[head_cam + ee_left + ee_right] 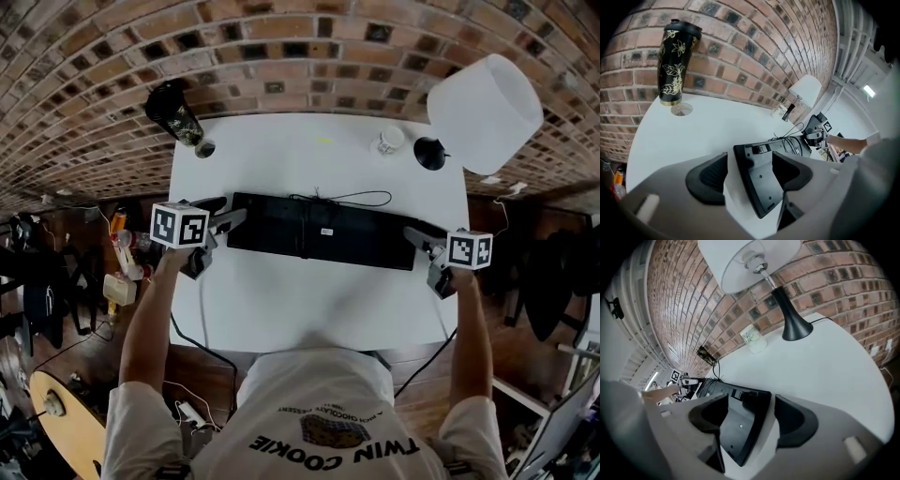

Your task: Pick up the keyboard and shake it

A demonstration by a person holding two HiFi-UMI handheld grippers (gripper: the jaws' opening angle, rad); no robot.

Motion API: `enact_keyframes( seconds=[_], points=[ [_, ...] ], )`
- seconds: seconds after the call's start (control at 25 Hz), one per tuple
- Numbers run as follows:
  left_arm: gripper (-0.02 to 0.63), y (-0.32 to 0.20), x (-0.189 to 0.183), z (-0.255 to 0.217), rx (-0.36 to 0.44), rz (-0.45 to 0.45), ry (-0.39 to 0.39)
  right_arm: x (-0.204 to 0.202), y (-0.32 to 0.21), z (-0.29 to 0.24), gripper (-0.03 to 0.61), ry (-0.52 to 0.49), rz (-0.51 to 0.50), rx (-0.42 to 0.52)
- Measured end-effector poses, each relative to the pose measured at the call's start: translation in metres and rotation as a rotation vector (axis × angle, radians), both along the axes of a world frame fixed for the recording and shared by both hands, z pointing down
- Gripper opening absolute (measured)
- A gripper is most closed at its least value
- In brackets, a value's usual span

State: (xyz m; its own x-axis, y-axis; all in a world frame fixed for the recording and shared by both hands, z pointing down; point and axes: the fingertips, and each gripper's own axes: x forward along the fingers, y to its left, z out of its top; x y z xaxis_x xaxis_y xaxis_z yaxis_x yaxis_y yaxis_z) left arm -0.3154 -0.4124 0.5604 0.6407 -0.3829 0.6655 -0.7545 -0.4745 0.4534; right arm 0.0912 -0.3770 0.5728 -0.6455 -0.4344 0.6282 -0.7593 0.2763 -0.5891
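Evidently both tools stood released. The left tool (pixel 225 212) had its jaws spread wide around one end of the keyboard (pixel 319 230). In the left gripper view a strip of white bench (pixel 281 305) showed between one pad and the keyboard's edge. The other pad lay close over the dark casing with no clear sign of pressing. The right tool (pixel 424 244) stood the same way at the opposite end: jaws apart, the keyboard's corner between them, bare bench in the gap beside one pad.

The keyboard lay flat on the bench, stretched from one tool to the other. Its underside was turned up, showing screw holes and a small label. Its cable (pixel 352 198) looped on the bench just beyond it, on the side away from both tools.

Ahead of the left tool and off to its left, a black tumbler (pixel 675 58) with gold flowers stood upright close to the brick wall (pixel 740 56). A small round disc (pixel 681 109) lay just beside its foot. Ahead of the right tool stood a lamp (pixel 793 326) with a white shade and a black base. A small glass jar (pixel 753 339) stood near that base, to the lamp's left as seen from that tool. Each tool could be seen small in the other's view, beyond the far end of the keyboard.
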Motion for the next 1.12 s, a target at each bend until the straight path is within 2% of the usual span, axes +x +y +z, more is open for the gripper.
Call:
enact_keyframes(
  seconds=[0.24, 0.36, 0.48, 0.52, 0.68, 0.8, 1.12],
  points=[
    [0.308, -0.016, 0.014, 0.018, -0.055, 0.088, -0.010, -0.002, 0.000, 0.004, 0.302, 0.072, -0.017, -0.052],
    [0.304, -0.015, 0.009, 0.020, -0.096, 0.130, -0.025, -0.010, -0.004, 0.008, 0.302, 0.129, -0.040, -0.069],
    [0.289, -0.014, 0.011, 0.018, -0.112, 0.142, -0.039, -0.012, -0.006, 0.011, 0.302, 0.189, -0.057, -0.085],
    [0.267, -0.013, 0.016, 0.019, -0.117, 0.149, -0.045, -0.010, -0.005, 0.012, 0.302, 0.216, -0.060, -0.088],
    [0.267, -0.015, 0.024, 0.019, -0.133, 0.121, -0.034, -0.006, -0.003, 0.015, 0.299, 0.276, -0.072, -0.098],
    [0.265, -0.012, 0.021, 0.013, -0.090, 0.103, -0.047, -0.008, -0.003, 0.011, 0.293, 0.273, -0.057, -0.075],
    [0.261, 0.005, 0.016, -0.018, 0.084, 0.052, -0.081, -0.008, -0.003, -0.023, 0.288, 0.367, -0.062, 0.102]
  ],
)
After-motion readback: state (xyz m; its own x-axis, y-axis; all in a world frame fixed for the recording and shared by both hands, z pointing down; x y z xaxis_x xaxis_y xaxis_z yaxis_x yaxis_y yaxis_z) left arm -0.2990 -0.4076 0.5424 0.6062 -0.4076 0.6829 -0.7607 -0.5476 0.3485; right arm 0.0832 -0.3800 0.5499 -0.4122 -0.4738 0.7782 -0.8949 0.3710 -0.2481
